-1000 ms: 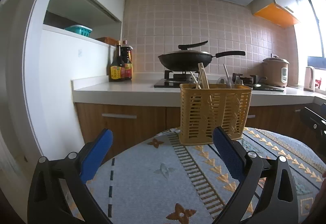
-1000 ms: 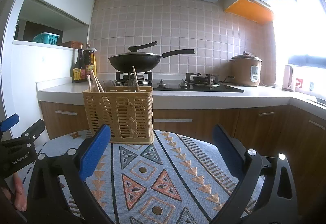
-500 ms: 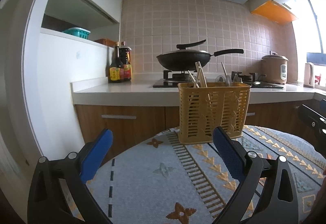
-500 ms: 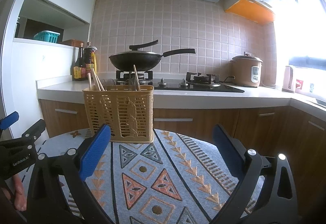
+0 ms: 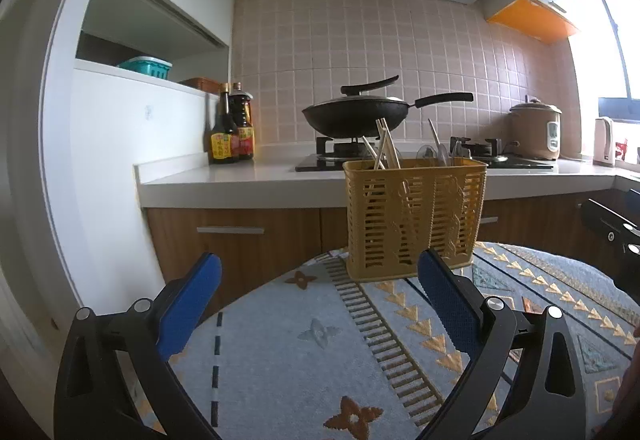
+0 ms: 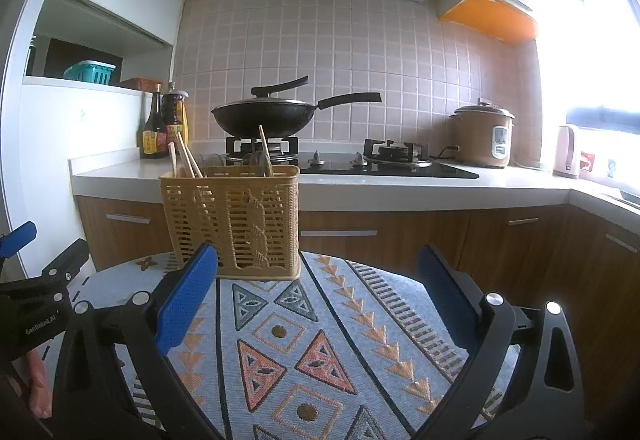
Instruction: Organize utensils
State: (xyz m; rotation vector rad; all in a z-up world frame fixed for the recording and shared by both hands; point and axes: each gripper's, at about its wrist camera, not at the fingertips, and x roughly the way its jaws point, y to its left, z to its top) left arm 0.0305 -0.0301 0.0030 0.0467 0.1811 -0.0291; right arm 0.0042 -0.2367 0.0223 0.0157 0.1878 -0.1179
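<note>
Still spread wide and empty, both grippers [image 5: 320, 280] [image 6: 316, 272] seem barely shifted, facing the utensil basket [image 5: 416, 215].

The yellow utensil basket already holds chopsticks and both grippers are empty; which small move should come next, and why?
Probably draw both back: the left hand-held gripper and right hand-held gripper are open and empty, and the chopsticks stand in the basket.

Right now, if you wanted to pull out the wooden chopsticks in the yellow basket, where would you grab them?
Probably by their bare top ends, coming from above. The chopsticks stand tilted in the yellow basket, and only their tops poke over its rim; its slatted walls cover the rest. The left gripper is open and empty.
</note>
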